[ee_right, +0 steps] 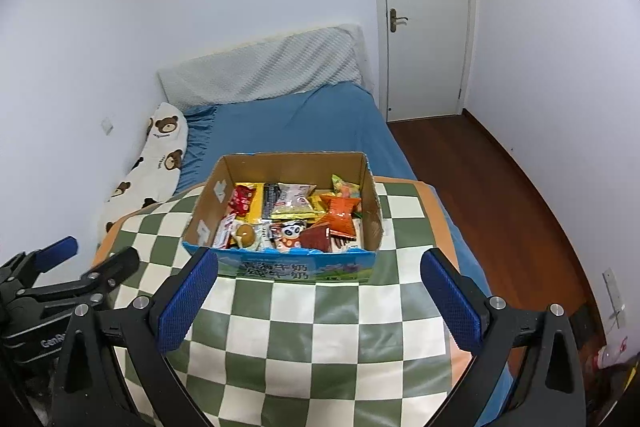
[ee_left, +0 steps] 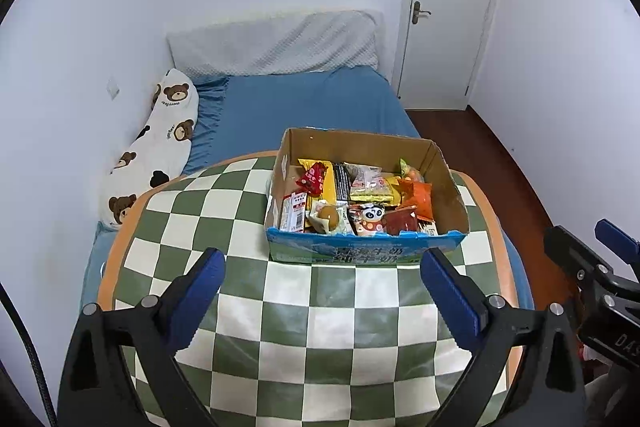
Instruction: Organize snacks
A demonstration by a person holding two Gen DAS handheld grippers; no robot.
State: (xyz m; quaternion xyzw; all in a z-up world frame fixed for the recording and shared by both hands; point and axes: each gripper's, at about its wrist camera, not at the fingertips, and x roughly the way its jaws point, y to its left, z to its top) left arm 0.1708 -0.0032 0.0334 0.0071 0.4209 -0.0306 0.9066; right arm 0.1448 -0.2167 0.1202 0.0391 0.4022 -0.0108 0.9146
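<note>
Both grippers, the left gripper [ee_left: 322,273] and the right gripper [ee_right: 320,277], are held with jaws wide open and nothing in them. All the snacks [ee_left: 360,199] are seen packed inside the box [ee_left: 448,179] on the checked desk [ee_left: 224,211]. None is left outside, so the tidying looks nearly done.

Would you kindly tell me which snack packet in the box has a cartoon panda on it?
The white panda packet in the cardboard box, front row, between the round brown snack and the dark red packet.
</note>
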